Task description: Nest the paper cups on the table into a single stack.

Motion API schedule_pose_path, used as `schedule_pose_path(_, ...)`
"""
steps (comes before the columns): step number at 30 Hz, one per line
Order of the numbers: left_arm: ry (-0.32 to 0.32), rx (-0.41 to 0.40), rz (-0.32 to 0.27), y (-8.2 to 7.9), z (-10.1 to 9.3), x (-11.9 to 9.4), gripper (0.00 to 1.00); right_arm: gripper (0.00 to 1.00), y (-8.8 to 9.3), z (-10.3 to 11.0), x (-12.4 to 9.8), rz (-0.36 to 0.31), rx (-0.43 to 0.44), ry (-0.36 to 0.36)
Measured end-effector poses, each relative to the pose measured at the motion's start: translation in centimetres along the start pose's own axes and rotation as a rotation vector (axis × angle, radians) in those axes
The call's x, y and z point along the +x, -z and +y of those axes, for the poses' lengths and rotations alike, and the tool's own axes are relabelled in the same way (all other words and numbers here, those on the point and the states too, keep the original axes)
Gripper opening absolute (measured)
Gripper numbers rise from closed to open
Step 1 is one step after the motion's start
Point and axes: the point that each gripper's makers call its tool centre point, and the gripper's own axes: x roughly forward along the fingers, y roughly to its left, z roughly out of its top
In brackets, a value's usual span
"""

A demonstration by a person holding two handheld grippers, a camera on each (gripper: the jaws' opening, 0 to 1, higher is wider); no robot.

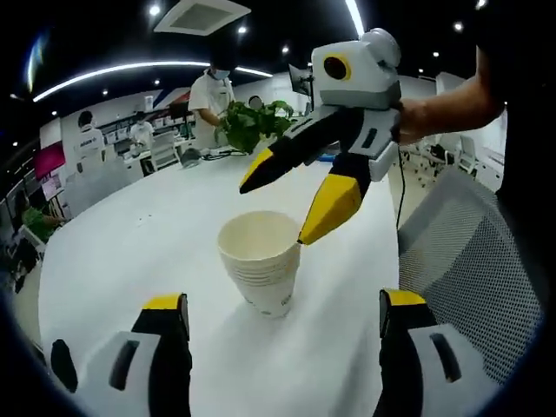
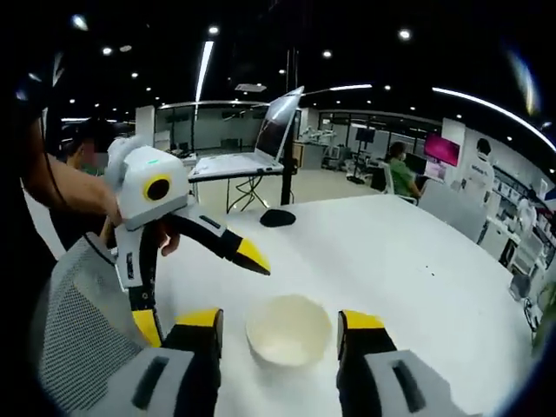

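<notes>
Claws (image 1: 282, 334) (image 2: 278, 334) gape wide around cup stack (image 1: 261, 261).

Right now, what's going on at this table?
A person holds a two-jaw gripper in each hand over a white table. The paper cups already sit nested in one upright stack. The right gripper hangs open just above the stack's rim, holding nothing. The left gripper is open too, jaws either side of the stack.

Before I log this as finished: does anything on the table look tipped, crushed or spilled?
Nothing stands out. The stack of paper cups stands upright on the white table, rims nested evenly, no dents or spills visible. The right claw hangs open just above its rim; the left claw is open too.
</notes>
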Motion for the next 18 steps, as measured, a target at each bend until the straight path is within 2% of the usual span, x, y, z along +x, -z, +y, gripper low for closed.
schedule_pose_path(6,0.017,-0.006,0.01,1.1,0.8,2.4,0.81,0.63,1.0,-0.4,0.4,-0.008,0.02,0.035)
schedule_pose_path(10,0.026,-0.003,0.015,1.5,1.2,3.6,0.74,0.63,1.7,-0.5,1.0,-0.001,0.031,0.055)
schedule_pose_path(14,0.021,-0.009,0.015,1.5,1.6,4.5,0.65,0.62,2.2,-0.5,1.5,0.005,0.043,0.054)
schedule_pose_path(18,0.027,-0.016,-0.008,1.0,1.5,5.1,0.59,0.6,2.4,-0.4,1.9,0.017,0.05,0.052)
